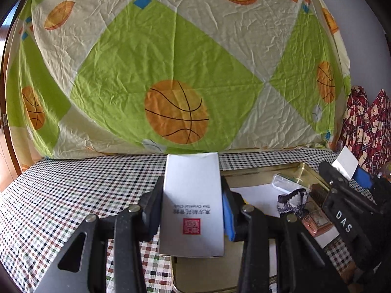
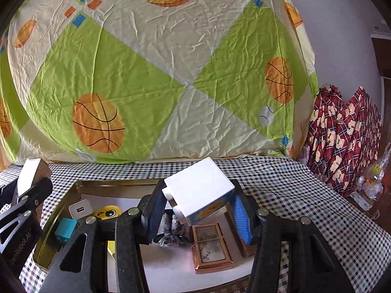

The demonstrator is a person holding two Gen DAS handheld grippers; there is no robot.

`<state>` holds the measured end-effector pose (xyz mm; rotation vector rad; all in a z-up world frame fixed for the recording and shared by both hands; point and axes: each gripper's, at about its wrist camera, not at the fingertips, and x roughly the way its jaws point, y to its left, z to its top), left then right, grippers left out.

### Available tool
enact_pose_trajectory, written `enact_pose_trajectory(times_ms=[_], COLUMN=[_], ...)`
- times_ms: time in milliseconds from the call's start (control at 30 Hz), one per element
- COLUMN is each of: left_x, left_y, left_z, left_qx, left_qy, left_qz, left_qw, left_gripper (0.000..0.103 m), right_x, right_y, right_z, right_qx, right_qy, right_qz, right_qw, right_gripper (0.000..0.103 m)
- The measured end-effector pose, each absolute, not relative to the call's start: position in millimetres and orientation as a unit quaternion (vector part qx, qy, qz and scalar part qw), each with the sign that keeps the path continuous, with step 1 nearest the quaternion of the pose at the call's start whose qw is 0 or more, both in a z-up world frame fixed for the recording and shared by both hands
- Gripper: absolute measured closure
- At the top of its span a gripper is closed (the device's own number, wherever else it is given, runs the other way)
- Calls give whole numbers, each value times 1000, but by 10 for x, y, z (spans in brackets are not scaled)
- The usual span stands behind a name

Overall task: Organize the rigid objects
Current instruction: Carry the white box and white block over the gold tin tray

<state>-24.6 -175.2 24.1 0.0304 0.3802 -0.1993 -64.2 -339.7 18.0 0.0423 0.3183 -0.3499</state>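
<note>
The left gripper (image 1: 193, 210) is clamped on a grey box (image 1: 193, 202) above the checked cloth (image 1: 61, 190), beside the gold tin (image 2: 58, 222). The right gripper (image 2: 195, 210) grips a white box (image 2: 199, 190) over the tin, above a framed picture (image 2: 211, 246).

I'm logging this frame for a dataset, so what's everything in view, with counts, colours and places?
Grey box: 1, grey, red seal, in left gripper.
White box: 1, white and blue, in right gripper, over tin.
Tin: 1, gold, on checked cloth.
Charger: 1, white, in tin.
Emoji toy: 1, yellow, in tin.
Teal block: 1, in tin.
Frame: 1, copper, in tin.
Checked cloth: 1, under tin.
Basketball sheet: 1, green and cream, behind.
Left hand-held gripper: black.
Right hand-held gripper: black, blue pads.
</note>
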Motion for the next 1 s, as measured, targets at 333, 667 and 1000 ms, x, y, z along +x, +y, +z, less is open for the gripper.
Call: enact_pose_trajectory(times_ms=[333,667,1000], left_x=[-244,-238,-223], left_y=[-1878,-1967,-2036], left_z=[217,192,176], left_qx=[18,22,28], left_qy=[194,196,199], left_qz=[-110,-118,-124], left_qw=[975,973,972], left_gripper=[63,63,63], right_x=[-672,-710,-712], right_y=[-3486,-3594,-3761], right_z=[178,178,165], right_qx=[15,10,31], right_qy=[156,154,161], right_qz=[-181,-187,-198], right_qw=[971,970,966], right_gripper=[50,50,50])
